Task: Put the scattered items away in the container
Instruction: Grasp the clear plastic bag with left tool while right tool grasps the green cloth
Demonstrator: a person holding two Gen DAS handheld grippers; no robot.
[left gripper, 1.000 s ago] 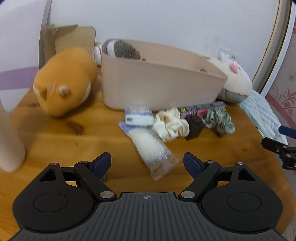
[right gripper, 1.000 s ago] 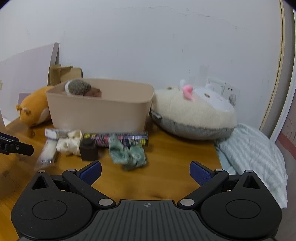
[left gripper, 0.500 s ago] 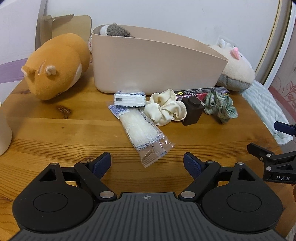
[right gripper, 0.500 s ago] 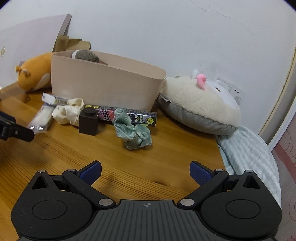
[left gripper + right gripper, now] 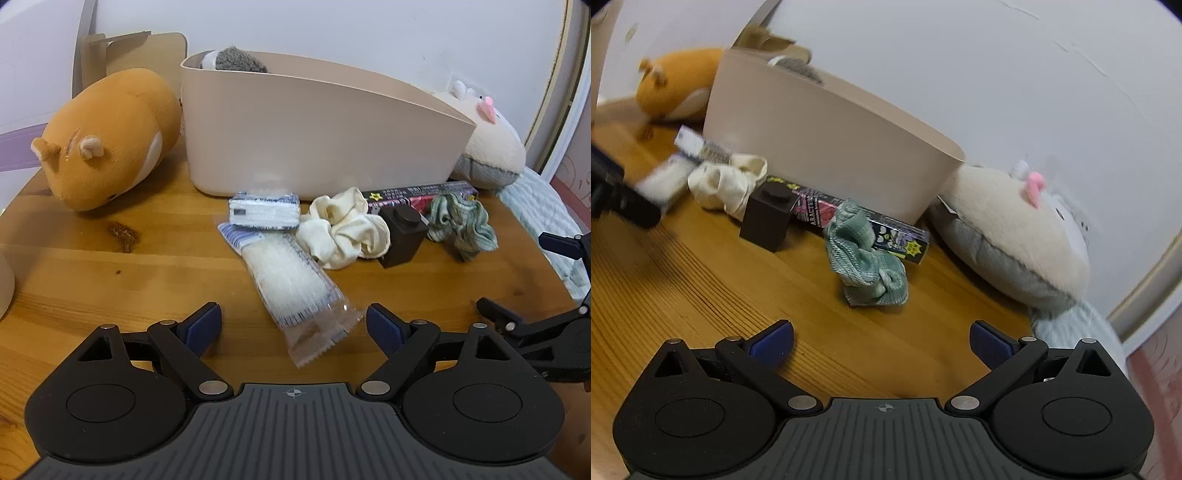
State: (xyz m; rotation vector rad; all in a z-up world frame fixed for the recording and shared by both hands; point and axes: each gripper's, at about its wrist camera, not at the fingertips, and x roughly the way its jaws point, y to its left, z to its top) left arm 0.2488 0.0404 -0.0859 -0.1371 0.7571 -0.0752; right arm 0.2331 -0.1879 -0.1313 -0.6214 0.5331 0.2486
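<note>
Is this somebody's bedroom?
Probably a bedroom. Soft toys like the orange hamster sit on a wooden table, and striped bedding lies right beside it.

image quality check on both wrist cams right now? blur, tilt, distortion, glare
Left wrist: sharp overall, fisheye bends the table edge, soft reflection of the bin on the wood, no harsh glare. Right wrist: horizon tilted, motion smear strongest at left, on the orange plush and the left tool; green scrunchie is readable.
</note>
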